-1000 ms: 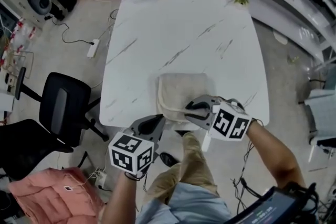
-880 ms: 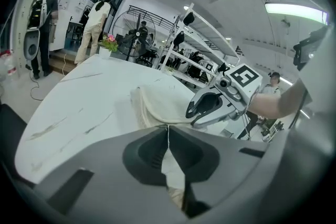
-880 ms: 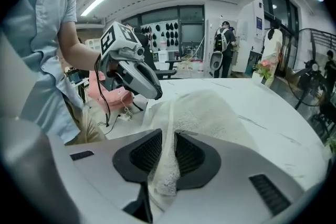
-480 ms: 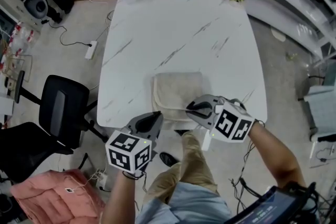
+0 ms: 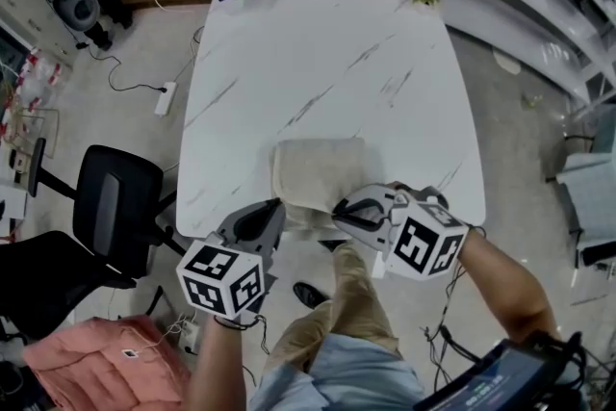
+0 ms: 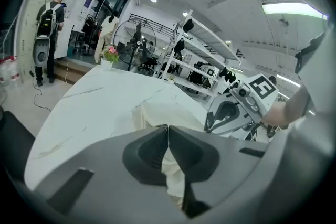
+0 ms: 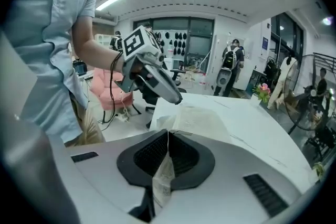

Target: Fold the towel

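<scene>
I hold a two-jaw gripper in each hand at the near edge of the white marble-patterned square table (image 5: 318, 43). The cream terry-cloth towel (image 5: 318, 170) lies there as a rough rectangle, with its far part flat on the tabletop and its near edge reaching my jaws. My left gripper (image 5: 274, 207) has its jaws pressed together on the towel's near-left corner. In the left gripper view the dark pads meet on a pinch of pale cloth, and a fold of it hangs down in the hollow behind them. From the tips the fabric runs forward onto the table. My right gripper (image 5: 339, 210) is clamped on the near-right corner in the same way. In the right gripper view a thin strip of the weave stands upright between the ribbed black pads, which are closed tight on it, and the rest of the towel spreads out just beyond the tips. The two grippers are near each other, side by side, angled downward toward the table. The towel's near edge spans the gap between them. To the left of the table, on the floor, stands a black office chair (image 5: 115, 207).
</scene>
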`<state>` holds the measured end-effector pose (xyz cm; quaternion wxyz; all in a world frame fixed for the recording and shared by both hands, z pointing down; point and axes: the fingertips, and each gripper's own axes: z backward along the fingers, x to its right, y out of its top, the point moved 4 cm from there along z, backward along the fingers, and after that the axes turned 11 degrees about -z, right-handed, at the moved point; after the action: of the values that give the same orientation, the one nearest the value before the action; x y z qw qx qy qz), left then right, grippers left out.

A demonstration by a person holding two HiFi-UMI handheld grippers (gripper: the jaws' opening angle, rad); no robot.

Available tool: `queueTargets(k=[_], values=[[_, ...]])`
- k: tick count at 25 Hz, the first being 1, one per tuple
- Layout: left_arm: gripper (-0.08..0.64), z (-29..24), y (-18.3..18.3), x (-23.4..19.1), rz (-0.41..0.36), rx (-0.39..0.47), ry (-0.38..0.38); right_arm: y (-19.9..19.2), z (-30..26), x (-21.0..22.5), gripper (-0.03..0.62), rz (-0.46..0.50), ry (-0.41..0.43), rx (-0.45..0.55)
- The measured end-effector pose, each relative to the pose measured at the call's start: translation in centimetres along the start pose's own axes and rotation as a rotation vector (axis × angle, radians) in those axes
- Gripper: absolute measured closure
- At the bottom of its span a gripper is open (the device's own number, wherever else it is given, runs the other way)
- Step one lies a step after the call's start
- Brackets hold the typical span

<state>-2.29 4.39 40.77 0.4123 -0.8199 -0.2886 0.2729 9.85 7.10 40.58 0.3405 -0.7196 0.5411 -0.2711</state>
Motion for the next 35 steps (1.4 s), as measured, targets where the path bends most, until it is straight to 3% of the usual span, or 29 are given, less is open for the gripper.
queueTargets(k=[5,9,12,16,21,29,32,35], values=[[0.551,-0.4,1.9,1.4,-0.039,0.025,-0.033,-1.2,-0.6,-1.9,0.571,0.09,0.043,-0.066],[0.551,-3.7,-1.2,1.5,-0.061,-0.098,-0.076,-3.5,-2.4,-2.3,0.571,0.086,0.056,-0.108],[0.551,-4.6,-3.8,0.5,-0.023,-0.155,-0.079,-4.5,-3.1,-2.6,0.553,0.072,0.079,-0.13],[0.551,-4.4,-3.9,0.1,0.008,-0.131,-0.093,-3.8,-0.8,-2.1,0.549,-0.036,0.054,-0.037],[0.551,-4.6,-4.4,-0.1,0.021,-0.118,-0.122,-8.2,-0.9,-0.9,0.577,-0.129,0.018,-0.144],[0.549,-4.0,-4.5,-0.8,-0.03,-0.124,-0.113,-8.5,0.1,-1.1,0.572,-0.287,0.009,-0.078],[0.549,-0.9,-5.1,-1.5,-0.038,-0.134,-0.067,-7.5,2.5,-1.4,0.566,-0.394,-0.043,-0.003],[0.549,3.6,-2.9,-1.9,-0.01,-0.05,-0.002,-3.7,5.5,-0.8,0.569,-0.495,-0.131,0.15]])
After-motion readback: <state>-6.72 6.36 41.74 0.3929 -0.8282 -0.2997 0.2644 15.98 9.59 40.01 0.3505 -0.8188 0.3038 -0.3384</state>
